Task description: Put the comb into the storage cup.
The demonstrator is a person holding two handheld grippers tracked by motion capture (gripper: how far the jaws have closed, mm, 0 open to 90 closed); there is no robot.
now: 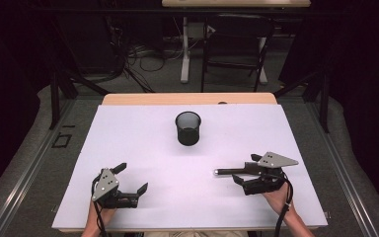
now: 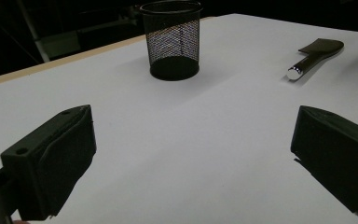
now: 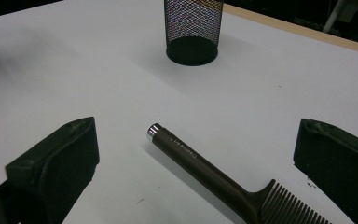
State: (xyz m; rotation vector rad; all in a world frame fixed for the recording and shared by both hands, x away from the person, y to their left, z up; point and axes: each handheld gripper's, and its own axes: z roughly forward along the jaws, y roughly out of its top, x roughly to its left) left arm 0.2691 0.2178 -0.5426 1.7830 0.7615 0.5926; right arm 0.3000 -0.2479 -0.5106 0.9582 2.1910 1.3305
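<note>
Comb lies flat at lower centre of the right gripper view, between your right gripper's wide-open, empty jaws. Close off-centre on its handle and it may pivot, missing the mesh cup.

Bare sheet btwn grippers & mesh cup; only comb lies near right jaws.

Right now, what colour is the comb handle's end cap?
Shiny silver, on a dark brown comb; the end cap shows best in the right gripper view.
</note>
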